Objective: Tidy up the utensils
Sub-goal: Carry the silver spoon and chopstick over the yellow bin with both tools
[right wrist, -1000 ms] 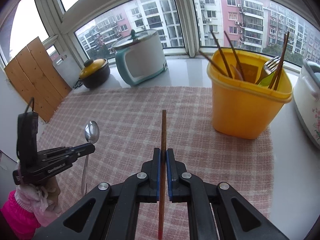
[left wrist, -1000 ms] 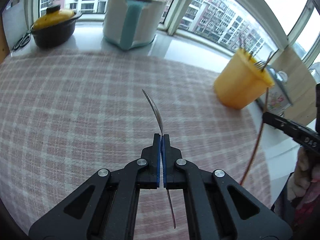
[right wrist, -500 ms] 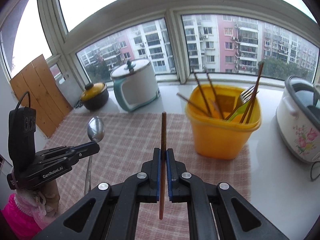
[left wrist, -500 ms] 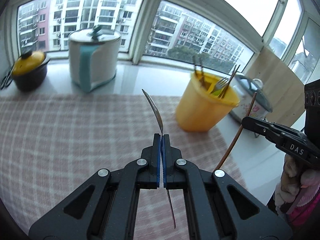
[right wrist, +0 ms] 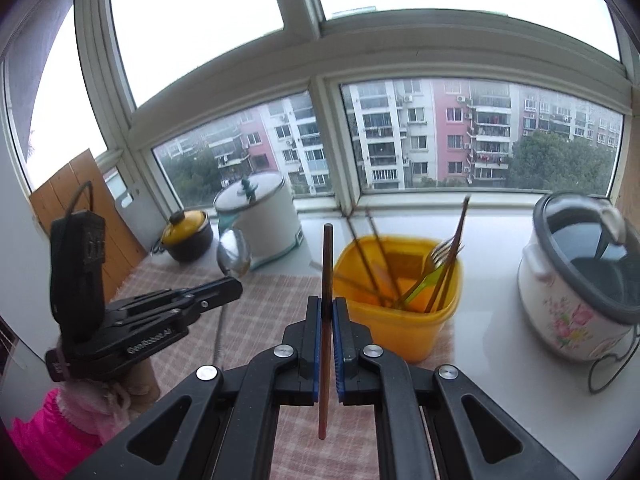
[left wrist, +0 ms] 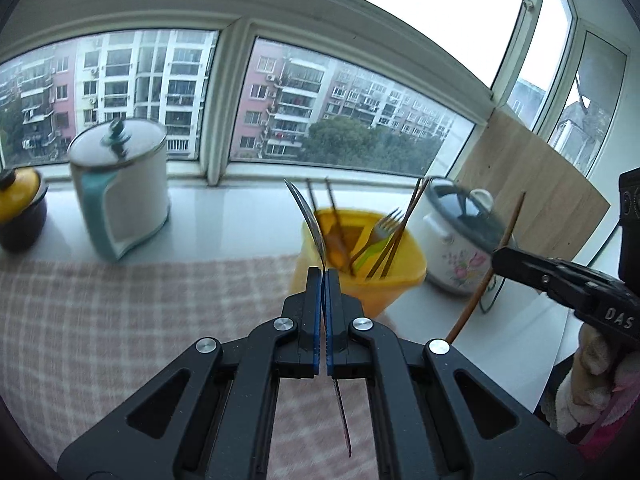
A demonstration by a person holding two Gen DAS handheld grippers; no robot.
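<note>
My left gripper is shut on a metal spoon, held upright, bowl up, above the checked cloth and just in front of the yellow utensil bucket. My right gripper is shut on a brown chopstick, held upright, left of the yellow bucket. The bucket holds several chopsticks and a fork. The left gripper also shows in the right wrist view with the spoon. The right gripper shows in the left wrist view with the chopstick.
A floral rice cooker stands right of the bucket. A white and teal pot and a small yellow-lidded pot stand at the back by the window. A pink checked cloth covers the table. A wooden board leans at the right.
Both grippers have risen and tilted up, so the views now show more window. The left gripper has turned right toward the bucket. Both keep their utensils.
</note>
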